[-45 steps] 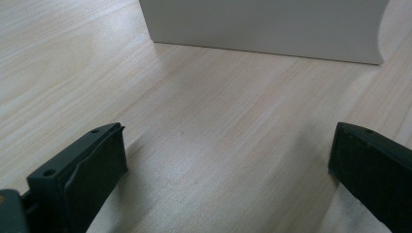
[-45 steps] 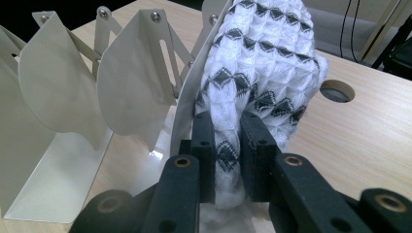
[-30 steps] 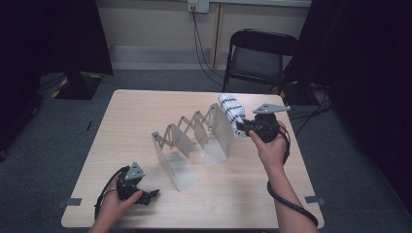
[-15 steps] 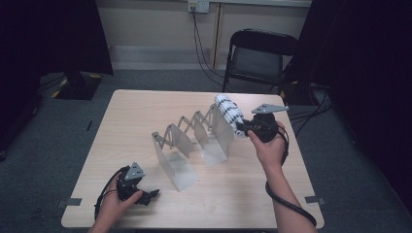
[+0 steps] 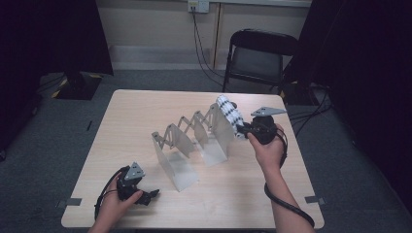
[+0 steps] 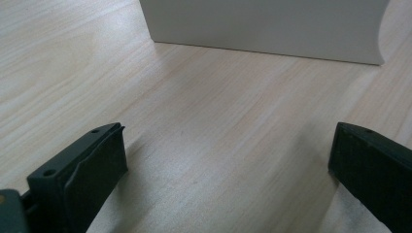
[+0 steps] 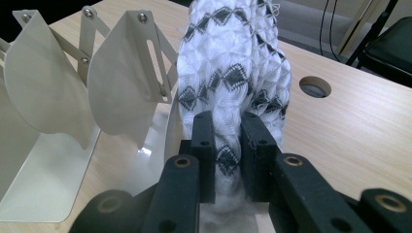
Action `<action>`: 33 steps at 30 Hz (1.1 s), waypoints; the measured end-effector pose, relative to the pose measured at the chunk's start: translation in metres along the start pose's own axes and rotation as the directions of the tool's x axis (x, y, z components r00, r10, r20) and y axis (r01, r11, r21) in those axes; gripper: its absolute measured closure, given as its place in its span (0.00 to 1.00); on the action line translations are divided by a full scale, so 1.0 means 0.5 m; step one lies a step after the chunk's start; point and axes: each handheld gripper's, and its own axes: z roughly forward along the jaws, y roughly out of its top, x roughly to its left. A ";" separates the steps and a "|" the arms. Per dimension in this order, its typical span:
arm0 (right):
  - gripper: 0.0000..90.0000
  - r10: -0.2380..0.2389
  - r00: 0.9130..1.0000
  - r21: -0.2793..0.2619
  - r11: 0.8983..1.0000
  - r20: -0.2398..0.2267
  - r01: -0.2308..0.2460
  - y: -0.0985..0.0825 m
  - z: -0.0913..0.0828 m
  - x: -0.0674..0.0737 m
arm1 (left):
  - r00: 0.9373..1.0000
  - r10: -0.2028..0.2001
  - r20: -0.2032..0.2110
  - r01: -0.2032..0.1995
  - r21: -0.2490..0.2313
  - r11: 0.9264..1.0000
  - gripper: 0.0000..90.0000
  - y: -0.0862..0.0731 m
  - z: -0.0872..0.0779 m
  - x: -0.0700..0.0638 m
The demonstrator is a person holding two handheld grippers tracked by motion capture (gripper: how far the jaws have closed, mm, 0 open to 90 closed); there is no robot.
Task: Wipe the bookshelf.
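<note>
While the right tool (image 5: 241, 129) stayed clamped on the patterned white sock (image 5: 230, 115), that sock hung over the end plate of the folding rack (image 5: 192, 141) at the worktop's (image 5: 145, 111) two o'clock. At seven o'clock the left tool (image 5: 149, 195) rested with jaws apart, holding nothing. No brand, label or writing could be read anywhere.

A: So where are the cams? The high view sits above the near edge of the table (image 5: 145, 111), looking forward and down, pretty far back.

B: Yep. The left gripper view hugs the tabletop (image 6: 209, 145), facing the rack's (image 6: 265, 29) end plate close up. The right gripper view looks along the same rack (image 7: 73, 92), so the high view shares it (image 5: 194, 141).
</note>
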 end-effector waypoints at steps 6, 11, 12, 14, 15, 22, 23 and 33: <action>0.86 0.004 1.000 0.032 0.999 0.003 -0.005 -0.017 0.019 0.003 | 1.000 -0.001 -0.001 0.001 -0.002 1.000 0.00 0.000 0.000 0.000; 0.86 0.013 1.000 0.054 0.998 -0.002 -0.012 -0.036 0.037 0.004 | 1.000 -0.001 -0.001 0.001 -0.003 1.000 0.00 0.000 0.000 0.000; 0.86 0.016 1.000 0.051 0.999 -0.004 -0.015 -0.041 0.042 0.003 | 1.000 -0.001 -0.001 0.001 -0.002 1.000 0.00 0.000 0.000 0.000; 0.86 0.025 1.000 0.059 0.998 -0.008 -0.024 -0.047 0.048 0.003 | 1.000 -0.002 -0.001 0.002 -0.003 1.000 0.00 0.000 0.000 0.000; 0.86 0.026 1.000 0.063 0.998 -0.008 -0.025 -0.051 0.052 0.003 | 1.000 0.000 0.000 0.000 0.000 1.000 0.00 0.000 0.000 0.000; 0.86 0.039 0.999 0.074 0.997 -0.013 -0.037 -0.072 0.080 -0.001 | 1.000 -0.001 -0.001 0.001 -0.003 1.000 0.00 0.000 0.000 0.000; 0.86 0.045 0.999 0.078 0.996 -0.016 -0.043 -0.077 0.086 -0.002 | 1.000 -0.001 -0.001 0.001 -0.001 1.000 0.00 0.000 0.000 0.000; 0.86 0.051 0.998 0.115 0.992 -0.021 -0.049 -0.115 0.119 -0.005 | 1.000 -0.001 -0.001 0.001 -0.003 1.000 0.00 0.000 0.000 0.000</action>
